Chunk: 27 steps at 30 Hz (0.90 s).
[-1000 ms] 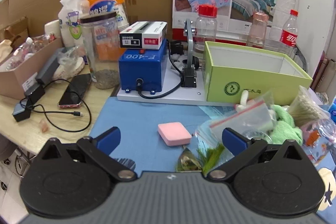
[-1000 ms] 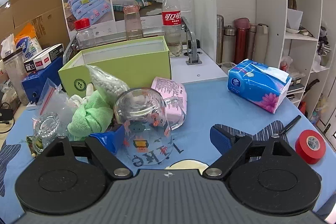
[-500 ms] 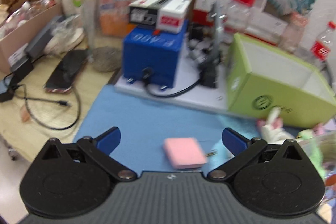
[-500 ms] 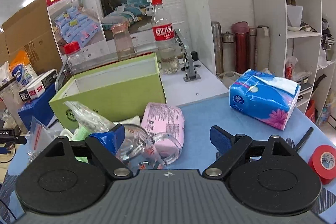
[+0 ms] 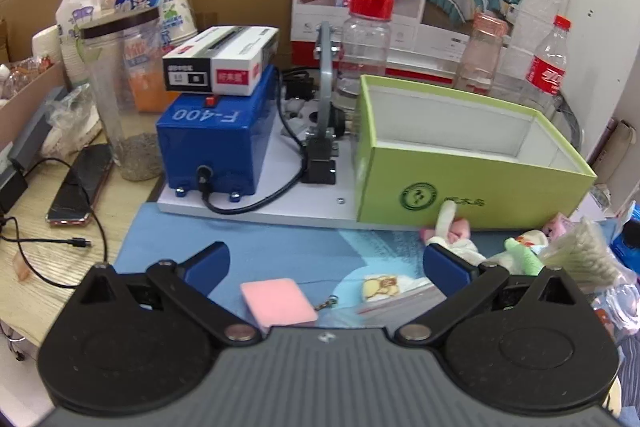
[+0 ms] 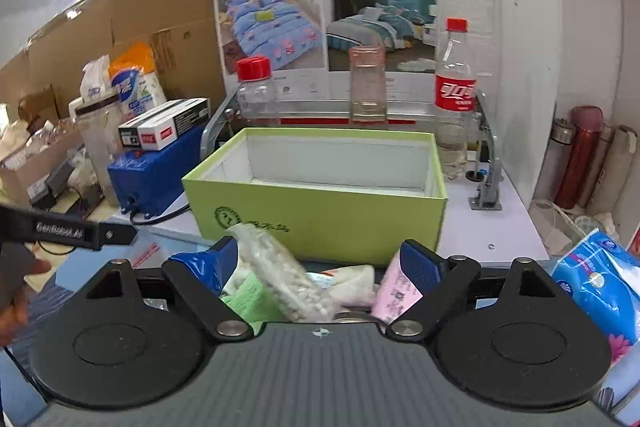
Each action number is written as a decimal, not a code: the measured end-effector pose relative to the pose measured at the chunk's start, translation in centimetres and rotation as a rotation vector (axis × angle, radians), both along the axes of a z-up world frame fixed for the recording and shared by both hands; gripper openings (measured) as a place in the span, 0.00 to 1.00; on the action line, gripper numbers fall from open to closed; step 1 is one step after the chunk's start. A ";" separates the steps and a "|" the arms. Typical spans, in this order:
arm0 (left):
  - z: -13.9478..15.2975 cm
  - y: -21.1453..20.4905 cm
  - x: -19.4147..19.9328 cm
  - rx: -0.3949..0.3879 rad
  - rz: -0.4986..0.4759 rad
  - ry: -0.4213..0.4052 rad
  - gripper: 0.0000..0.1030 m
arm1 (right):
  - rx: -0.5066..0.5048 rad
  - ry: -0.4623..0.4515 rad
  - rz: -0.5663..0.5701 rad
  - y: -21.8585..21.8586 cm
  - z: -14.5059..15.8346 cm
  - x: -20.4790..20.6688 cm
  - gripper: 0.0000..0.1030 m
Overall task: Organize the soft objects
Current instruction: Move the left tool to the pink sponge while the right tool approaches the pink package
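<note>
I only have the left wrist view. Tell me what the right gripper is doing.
Observer: The right gripper is open and holds nothing, poised over a bag of white pellets.
Operator: Name what else sits between its fingers.
Observer: A green cloth by the left finger, a pink packet by the right.
Operator: Report anything soft farther right.
Observer: A blue tissue pack lies to the gripper's right.

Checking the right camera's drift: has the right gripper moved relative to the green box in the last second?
Yes. The right gripper has swung left and closer: the green box now sits centred ahead instead of off left.
</note>
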<state>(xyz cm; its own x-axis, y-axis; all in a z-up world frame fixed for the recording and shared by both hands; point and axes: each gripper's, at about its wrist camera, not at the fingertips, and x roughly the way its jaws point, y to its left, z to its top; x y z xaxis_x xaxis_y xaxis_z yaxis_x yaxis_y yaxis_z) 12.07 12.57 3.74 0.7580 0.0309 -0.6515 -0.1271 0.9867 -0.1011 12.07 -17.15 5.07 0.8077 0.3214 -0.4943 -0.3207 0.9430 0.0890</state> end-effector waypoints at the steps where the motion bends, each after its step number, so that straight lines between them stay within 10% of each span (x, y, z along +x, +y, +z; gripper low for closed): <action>1: -0.1 0.3 0.1 -0.008 0.014 -0.002 0.99 | -0.003 0.024 -0.036 -1.1 0.2 1.1 0.73; 4: -0.4 1.0 0.9 -0.054 0.033 0.005 0.99 | -0.046 0.160 -0.159 -3.7 -0.8 5.9 0.73; 11: -1.2 1.7 1.1 -0.050 0.054 0.033 0.99 | -0.116 0.459 -0.022 -1.5 -6.5 13.1 0.73; 20: -1.4 3.1 1.3 -0.070 0.101 0.039 0.99 | -0.294 0.532 -0.144 -5.6 -9.0 12.0 0.73; 27: -1.1 4.1 1.5 -0.056 0.105 0.070 0.99 | -0.159 0.491 -0.189 -7.6 -9.2 8.9 0.75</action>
<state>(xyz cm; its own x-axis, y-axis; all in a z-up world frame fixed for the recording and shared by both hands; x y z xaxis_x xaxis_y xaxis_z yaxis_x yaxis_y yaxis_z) 13.53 16.67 2.62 0.7053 0.0696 -0.7055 -0.2377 0.9608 -0.1428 20.94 -24.73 -4.15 0.5063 0.0838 -0.8583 -0.1015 0.9941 0.0372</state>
